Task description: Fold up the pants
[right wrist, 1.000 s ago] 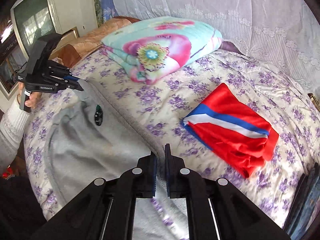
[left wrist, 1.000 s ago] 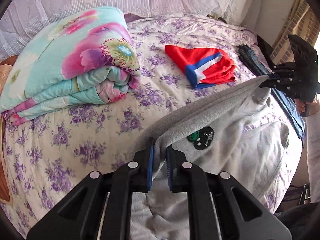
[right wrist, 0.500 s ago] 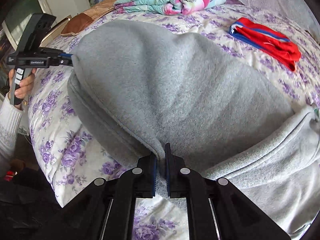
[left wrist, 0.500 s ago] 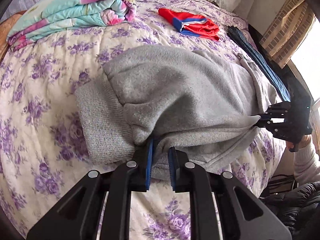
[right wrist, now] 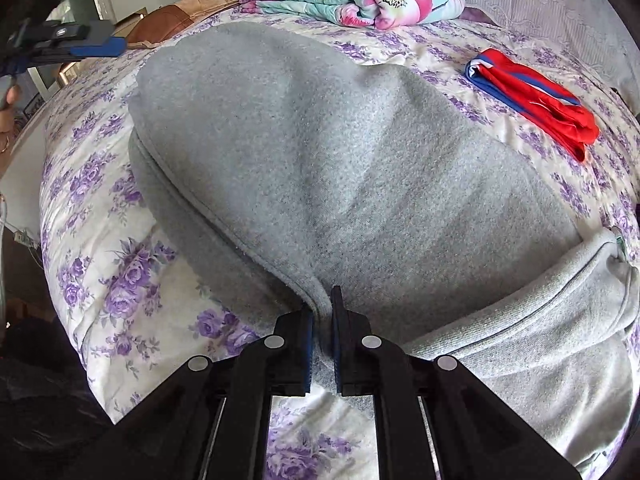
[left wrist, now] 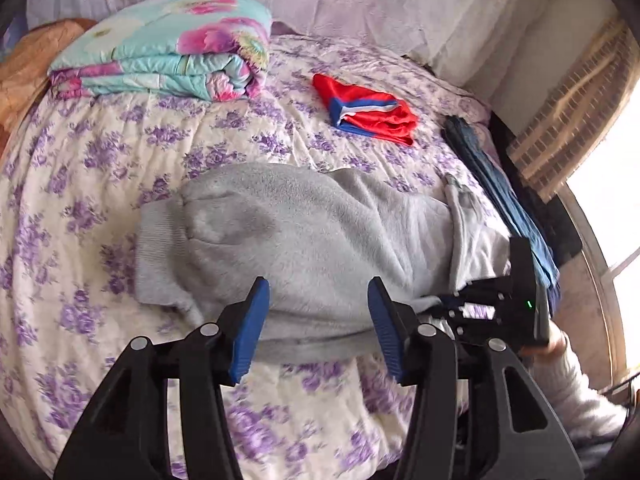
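The grey pants lie folded over on the bed, near its front edge, with one grey layer doubled on top of another. In the left wrist view the ribbed cuff points toward the left of the picture and the lighter waistband part lies to the right.

The left gripper hangs over the near edge of the pants with its blue fingers spread wide apart; nothing is held between them. The cloth's near fold shows in the gap between the fingers, just beyond their tips, and whether either tip touches the cloth cannot be told.

The right gripper has its fingers close together, clamped on the folded edge of the pants: a ridge of grey cloth runs down between the two tips. From there the grey fabric spreads away up the picture, and the ribbed waistband lies to its right. In the left wrist view this gripper sits at the right end of the pants, held in a hand.

Farther back on the bed rest a folded floral quilt and a folded red and blue garment, both well apart from the pants. A dark blue cloth lies along the bed's right side.
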Tool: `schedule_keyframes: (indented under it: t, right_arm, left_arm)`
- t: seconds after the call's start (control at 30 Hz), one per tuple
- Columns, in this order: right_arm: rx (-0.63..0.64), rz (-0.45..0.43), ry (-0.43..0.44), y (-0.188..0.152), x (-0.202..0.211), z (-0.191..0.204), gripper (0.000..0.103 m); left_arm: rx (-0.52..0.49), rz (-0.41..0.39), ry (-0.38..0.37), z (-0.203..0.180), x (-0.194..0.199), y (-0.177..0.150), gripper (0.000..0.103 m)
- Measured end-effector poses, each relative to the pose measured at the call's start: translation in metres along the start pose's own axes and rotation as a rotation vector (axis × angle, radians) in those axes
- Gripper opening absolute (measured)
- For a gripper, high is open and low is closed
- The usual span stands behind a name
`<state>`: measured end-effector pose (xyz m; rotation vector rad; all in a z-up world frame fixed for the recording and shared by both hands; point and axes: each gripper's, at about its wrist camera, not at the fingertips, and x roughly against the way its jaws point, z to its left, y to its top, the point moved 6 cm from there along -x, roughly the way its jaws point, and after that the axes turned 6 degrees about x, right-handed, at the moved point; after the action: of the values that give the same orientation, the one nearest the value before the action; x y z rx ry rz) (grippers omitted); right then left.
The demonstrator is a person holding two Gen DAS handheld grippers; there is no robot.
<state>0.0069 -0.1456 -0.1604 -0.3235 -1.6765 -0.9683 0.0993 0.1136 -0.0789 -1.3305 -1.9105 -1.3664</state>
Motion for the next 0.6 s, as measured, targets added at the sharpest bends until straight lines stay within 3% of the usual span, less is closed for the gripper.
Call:
schedule_keyframes:
  t: [0.07, 0.1, 0.13, 0.17, 0.2, 0.3, 0.33, 0.37, 0.5, 0.6]
  right_arm:
    - [-0.012, 0.003, 0.007, -0.003, 0.005, -0.001, 0.013]
    - [-0.017, 0.01, 0.006, -0.006, 0.009, -0.001, 0.014]
    - [-0.023, 0.025, 0.021, -0.009, 0.015, 0.0, 0.024]
    - [-0.034, 0.029, 0.044, -0.01, 0.023, 0.002, 0.033]
    - [-0.05, 0.02, 0.06, -0.009, 0.033, 0.003, 0.036]
    - [-0.111, -0.021, 0.08, 0.01, 0.05, -0.001, 0.036]
    - [-0.122, -0.019, 0.066, 0.017, 0.047, -0.003, 0.029]
    - [-0.129, -0.005, 0.056, 0.022, 0.039, -0.004, 0.015]
    - [-0.176, 0.152, 0.1, 0.013, -0.019, 0.004, 0.013]
    - [-0.19, 0.171, 0.107, 0.013, -0.005, -0.002, 0.013]
  left_arm:
    - [0.044, 0.033, 0.042, -0.005, -0.034, -0.009, 0.035]
    - [0.068, 0.078, 0.027, -0.006, -0.051, -0.019, 0.018]
    - [0.102, 0.133, 0.015, -0.004, -0.068, -0.032, 0.011]
    - [0.135, 0.168, 0.017, 0.0, -0.081, -0.044, 0.01]
    - [0.149, 0.163, 0.035, 0.005, -0.089, -0.054, 0.007]
    - [0.179, 0.105, 0.014, 0.009, -0.084, -0.064, 0.003]
    - [0.188, 0.106, 0.015, 0.01, -0.084, -0.065, 0.001]
    - [0.189, 0.11, 0.02, 0.011, -0.084, -0.065, 0.001]
    - [0.153, 0.11, 0.064, 0.006, -0.086, -0.066, 0.001]
    - [0.115, 0.104, 0.099, 0.002, -0.087, -0.065, 0.001]
